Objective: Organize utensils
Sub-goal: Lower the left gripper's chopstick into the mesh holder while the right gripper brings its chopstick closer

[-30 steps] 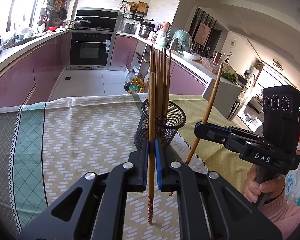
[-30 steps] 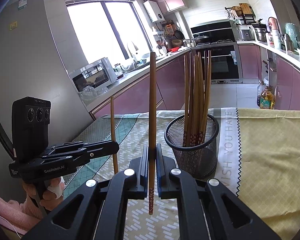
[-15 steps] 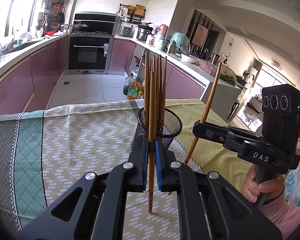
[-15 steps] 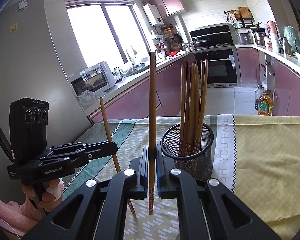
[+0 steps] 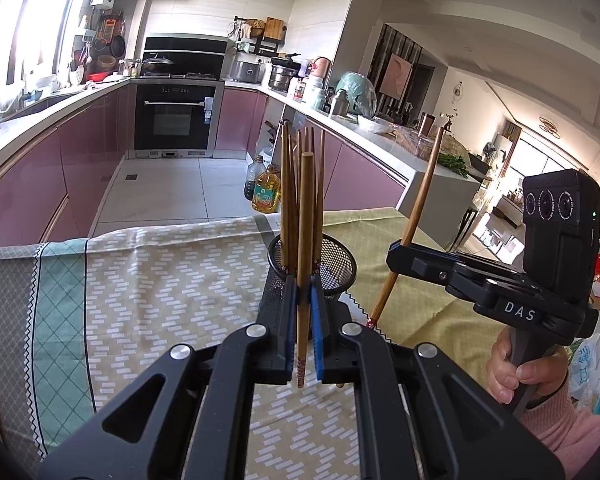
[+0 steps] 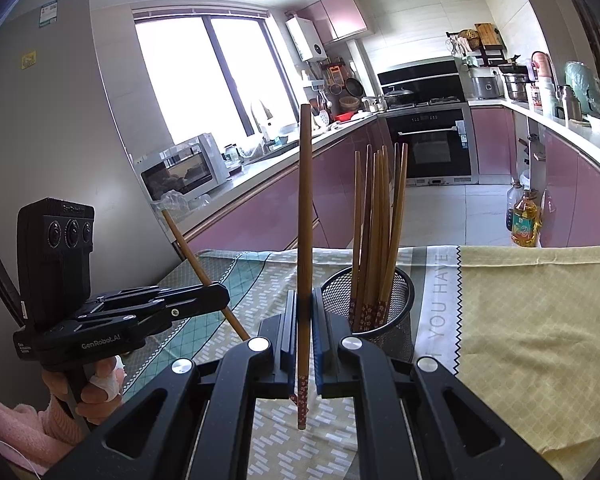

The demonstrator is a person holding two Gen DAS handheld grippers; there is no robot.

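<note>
Grippers first, nearest the cameras: left gripper (image 5: 303, 312) is pinching one chopstick (image 5: 305, 240) upright, and right gripper (image 6: 305, 320) is clamped on its own chopstick (image 6: 305, 220) too, patterned tips hanging below the pads. Just past them, around 12 to 1 o'clock, a mesh cup (image 6: 396, 296) sits on the tablecloth (image 6: 532, 312) with a bunch of chopsticks (image 6: 376, 232) standing in it. Oven (image 6: 432, 144) way back at 12.

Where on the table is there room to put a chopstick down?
Free: the yellow cloth right of the mesh cup, and the green checked part at the left edge. Crowded: around the cup, where both tongs hold chopsticks.
</note>
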